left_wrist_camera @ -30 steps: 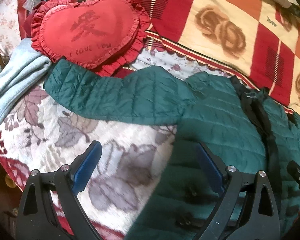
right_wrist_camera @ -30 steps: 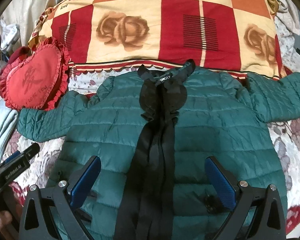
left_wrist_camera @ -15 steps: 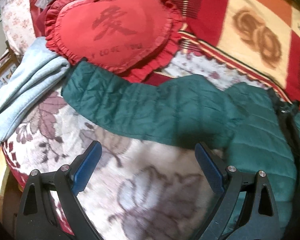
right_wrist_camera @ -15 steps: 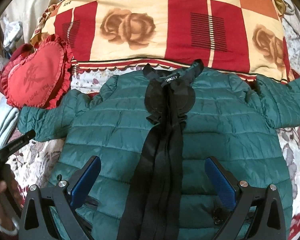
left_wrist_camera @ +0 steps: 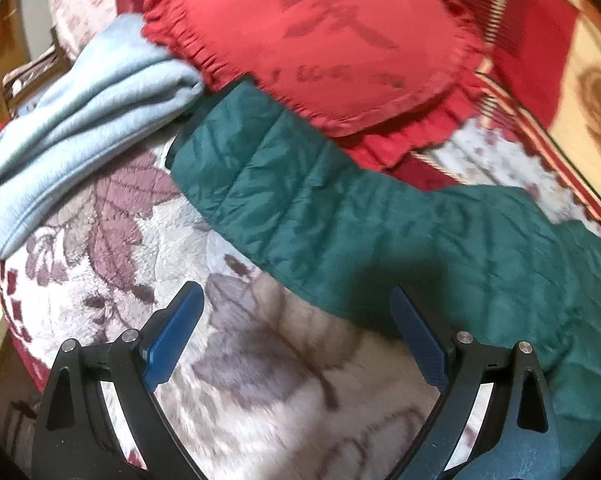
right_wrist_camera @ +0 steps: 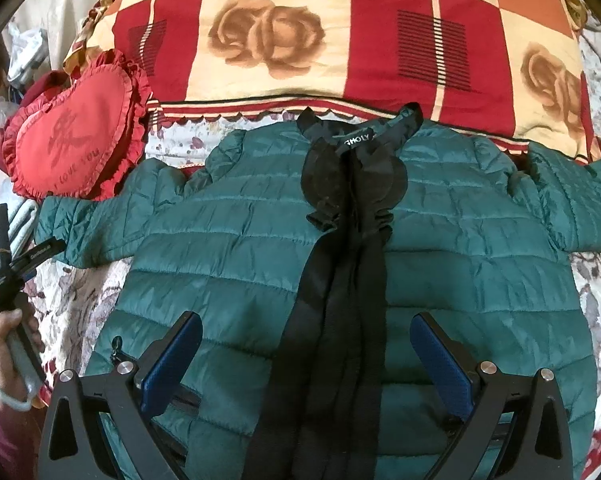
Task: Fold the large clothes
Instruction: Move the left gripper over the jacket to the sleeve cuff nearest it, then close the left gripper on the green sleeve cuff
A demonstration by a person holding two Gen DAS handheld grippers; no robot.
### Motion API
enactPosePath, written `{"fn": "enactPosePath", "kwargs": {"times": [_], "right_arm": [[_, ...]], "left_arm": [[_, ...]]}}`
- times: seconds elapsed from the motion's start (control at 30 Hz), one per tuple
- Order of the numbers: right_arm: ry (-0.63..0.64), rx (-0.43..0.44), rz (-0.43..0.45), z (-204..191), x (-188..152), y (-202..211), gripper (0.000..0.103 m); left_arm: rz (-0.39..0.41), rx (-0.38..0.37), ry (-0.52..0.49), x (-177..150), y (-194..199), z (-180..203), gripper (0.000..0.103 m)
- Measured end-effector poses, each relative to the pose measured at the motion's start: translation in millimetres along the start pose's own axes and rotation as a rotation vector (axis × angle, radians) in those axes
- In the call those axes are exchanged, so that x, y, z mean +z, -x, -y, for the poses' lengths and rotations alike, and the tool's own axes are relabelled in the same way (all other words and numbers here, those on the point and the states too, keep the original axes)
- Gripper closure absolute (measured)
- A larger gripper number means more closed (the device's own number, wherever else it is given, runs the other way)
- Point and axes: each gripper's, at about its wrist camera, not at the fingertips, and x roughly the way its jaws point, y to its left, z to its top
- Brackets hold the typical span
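A dark green quilted jacket (right_wrist_camera: 440,248) with a black front placket (right_wrist_camera: 340,320) lies flat and face up on the bed, both sleeves spread out sideways. My right gripper (right_wrist_camera: 306,352) is open and empty above the jacket's lower front. My left gripper (left_wrist_camera: 296,332) is open and empty over the floral blanket, just short of the jacket's left sleeve (left_wrist_camera: 320,204). The sleeve cuff (left_wrist_camera: 196,148) lies against a red cushion. The left gripper also shows in the right wrist view (right_wrist_camera: 24,256), held in a hand beside that sleeve.
A red heart-shaped frilled cushion (left_wrist_camera: 340,40) lies just beyond the sleeve. Folded pale blue cloth (left_wrist_camera: 80,120) sits left of the cuff. A red and cream rose-patterned quilt (right_wrist_camera: 340,40) lies behind the jacket. The floral blanket (left_wrist_camera: 260,380) covers the bed.
My left gripper has moved left and forward from the jacket's body toward the left sleeve, which now fills its view. My right gripper has edged forward over the jacket. Both stay open.
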Motion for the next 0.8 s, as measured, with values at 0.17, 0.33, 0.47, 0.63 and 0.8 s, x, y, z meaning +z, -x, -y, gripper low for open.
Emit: {"fn": "enactPosePath", "kwargs": {"times": [0.17,0.33,0.47,0.63,0.8], "right_arm": [[-0.001,0.008,-0.033,0.6,-3.0,-6.0,0.000],[0.003,0.009,-0.050,-0.3,-3.2,-9.5,0.000],[0.015,0.015,-0.051,-3.4,-3.2,-9.7,0.000],[0.016,0.018,-0.065,-4.7,-3.4,-14.3,0.000],[0.006,0.018,-0.081,-2.1,-4.6,-19.7,0.000]], "left_arm": [[0.007,0.021,0.091,14.4,-26.5,-23.1,0.008],[0.026,0.040,0.128,33.7,-48.0,-34.6,0.008],[-0.009,0.036,0.180,46.7,-70.6,-40.8,0.008],[-0.003,0.026,0.211,53.8,-83.7,-43.5,0.008],[0.015,-0.020,0.214,62.3,-93.1,-42.0,0.035]]}}
